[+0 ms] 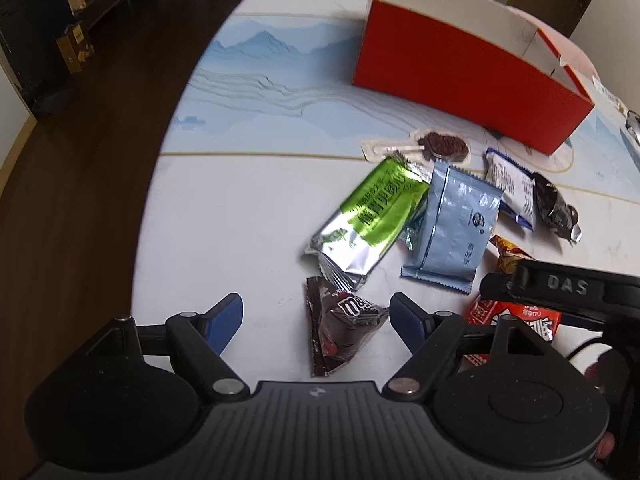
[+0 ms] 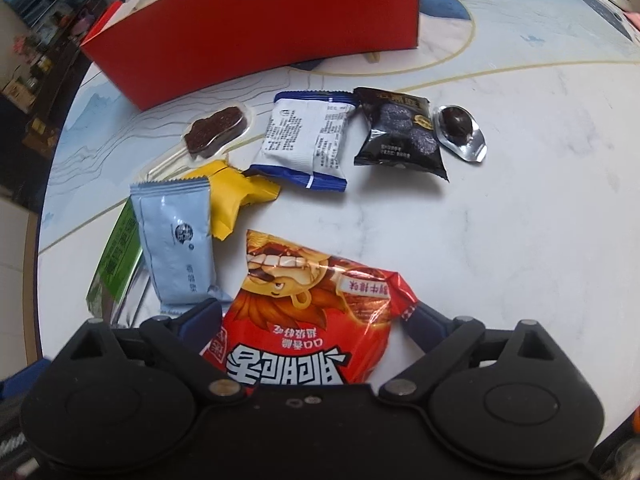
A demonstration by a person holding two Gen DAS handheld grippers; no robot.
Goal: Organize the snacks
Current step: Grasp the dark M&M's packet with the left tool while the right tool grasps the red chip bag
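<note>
Snacks lie loose on the pale worktop (image 1: 224,216), all in front of the red box (image 1: 460,68), which stands open at the top and looks like the place where they must go. None of them can be seen inside it.

The left tongs (image 1: 316,316) are spread wide and hang over the dark brown triangular candy bag (image 1: 344,320). The bag lies between the two blue pads, but the pads do not touch it, so nothing is pinched. The tongs point steeply down, I think because a flat bag on a flat surface is easiest to take from above.

The right tongs (image 2: 316,312) are also wide, with the red and orange snack bag (image 2: 308,308) between them. This bag is puffy and broad, which explains the large opening. Its edges reach the fingers on both sides, but I cannot tell if the pads already press on it; the bag is not lifted.

Farther from the hands lie the green foil pack (image 1: 372,216), the light blue packet (image 1: 452,228), the white and blue packet (image 2: 308,136), the black packet (image 2: 400,132), the yellow wrapper (image 2: 236,196) and the chocolate lollipop (image 2: 212,132). They partly overlap, so taking the nearest ones first seems sensible.
</note>
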